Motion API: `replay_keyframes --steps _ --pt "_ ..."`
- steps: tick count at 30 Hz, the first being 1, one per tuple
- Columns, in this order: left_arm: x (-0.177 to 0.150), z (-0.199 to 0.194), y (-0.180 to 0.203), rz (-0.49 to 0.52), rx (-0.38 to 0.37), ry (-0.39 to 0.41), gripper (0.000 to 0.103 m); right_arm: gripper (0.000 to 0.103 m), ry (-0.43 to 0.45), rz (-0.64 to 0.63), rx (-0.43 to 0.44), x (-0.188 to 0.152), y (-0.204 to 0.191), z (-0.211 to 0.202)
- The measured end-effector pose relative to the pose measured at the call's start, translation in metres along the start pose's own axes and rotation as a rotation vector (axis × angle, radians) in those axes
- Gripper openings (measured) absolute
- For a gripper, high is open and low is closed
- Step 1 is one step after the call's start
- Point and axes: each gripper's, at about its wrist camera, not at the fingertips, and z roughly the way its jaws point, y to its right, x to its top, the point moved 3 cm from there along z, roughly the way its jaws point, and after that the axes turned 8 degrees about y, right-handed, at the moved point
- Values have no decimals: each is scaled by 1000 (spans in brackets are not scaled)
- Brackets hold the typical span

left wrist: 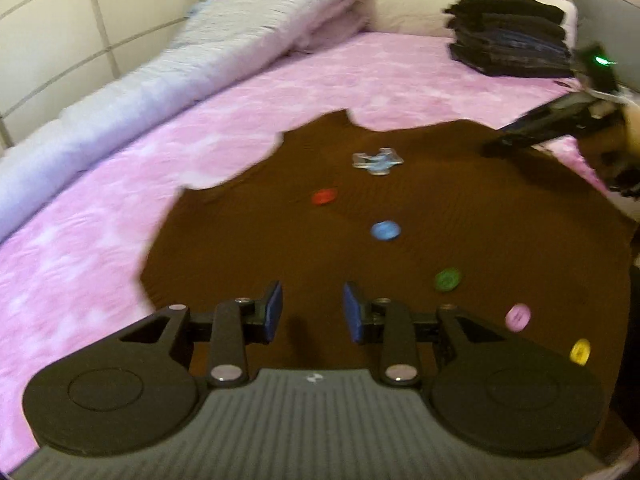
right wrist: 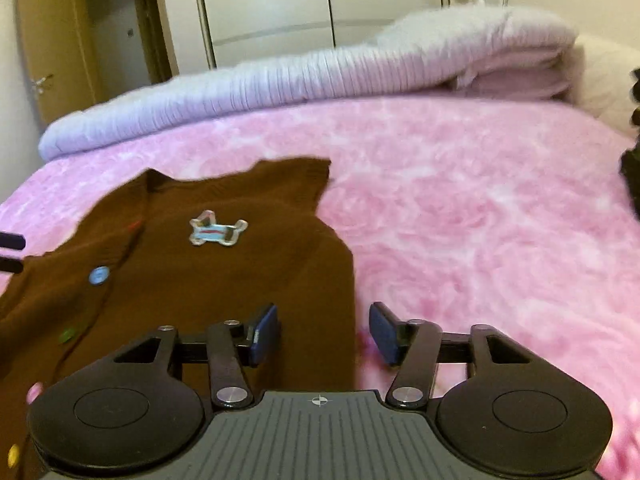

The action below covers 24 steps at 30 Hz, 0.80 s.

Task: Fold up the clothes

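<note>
A brown knitted cardigan (left wrist: 400, 216) lies spread on the pink fleece bedcover (left wrist: 120, 220). It has a row of coloured buttons, red, blue, green, pink and yellow, and a dog-shaped patch (left wrist: 376, 161). My left gripper (left wrist: 313, 308) is open and empty, low over the cardigan's near part. My right gripper (right wrist: 324, 332) is open and empty, straddling the cardigan's (right wrist: 224, 264) right side edge; one finger is over the brown knit, the other over the pink cover. The right gripper also shows in the left wrist view (left wrist: 496, 146) at the cardigan's far right edge.
A rolled pale lilac quilt (left wrist: 192, 64) lies along the bed's far side by the wall. A stack of folded dark clothes (left wrist: 512, 44) sits at the bed's head beside a cream pillow (left wrist: 408, 8). White wardrobe doors (right wrist: 320, 0) and a wooden door (right wrist: 52, 40) stand beyond the bed.
</note>
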Motion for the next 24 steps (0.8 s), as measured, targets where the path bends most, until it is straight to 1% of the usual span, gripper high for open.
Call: replay_keyframes --steps 2,4,6,7,8,9,11,12,14,16,17,19,21,24 --pt "2 18 17 2 -57 -5 29 7 5 -16 -11 6 15 -3" --pt "2 31 33 6 -102 -17 29 7 8 53 -45 4 43 -10" --pt "-1 39 49 41 -117 -24 29 7 7 125 -71 -3 68 -13" --pt "-3 39 54 54 -106 -23 28 9 12 149 -58 -6 74 -15" --pt "-4 34 55 47 -101 -18 28 12 17 153 -46 -7 73 -20" --pt "-6 27 55 37 -98 -13 29 24 20 133 -51 -7 68 -26" --pt "-11 4 55 21 -87 10 30 37 43 60 -75 -7 46 -49" --pt "-16 -12 55 22 -77 23 31 40 61 27 -72 -7 35 -63" --pt "-27 -43 60 29 -66 45 32 44 77 -28 22 -10 4 -88" --pt "-41 -74 67 43 -65 62 35 46 60 -138 140 -24 -35 -112" --pt "-50 -90 75 66 -66 63 35 47 48 -212 197 -34 -57 -124" --pt "-67 -115 94 130 -76 60 36 48 31 -364 274 -57 -97 -146" --pt "-83 -129 115 190 -74 48 36 48 24 -486 286 -80 -126 -156" --pt "-104 -133 144 334 -60 14 36 48 3 -651 280 -110 -159 -160"
